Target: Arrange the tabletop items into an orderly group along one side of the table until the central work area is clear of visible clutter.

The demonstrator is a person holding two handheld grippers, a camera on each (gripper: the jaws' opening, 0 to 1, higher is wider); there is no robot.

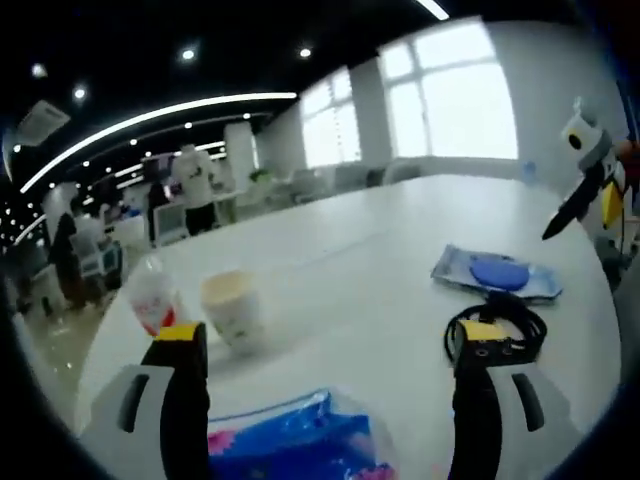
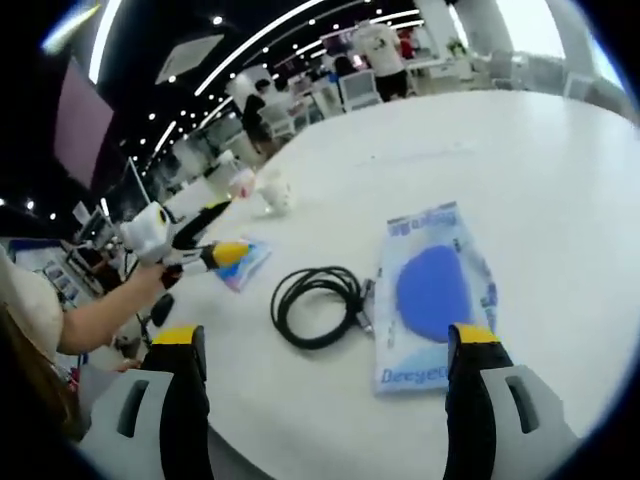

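While both grippers hang over the white desk [image 2: 560,150] holding nothing, each has its jaws spread wide. From the right gripper [image 2: 325,345] view, the black cable [image 2: 318,303] lies coiled just beside the clear bag with a blue pad [image 2: 432,291], both near the desk's close edge. The left gripper [image 1: 330,345] comes in from the left there, over a small blue packet [image 2: 240,262]. From the left gripper view, that blue packet [image 1: 290,445] sits between the jaws at the edge. A paper cup [image 1: 232,308] and a little bottle [image 1: 152,296] stand close together near the desk's left edge. People stand far behind the desk.
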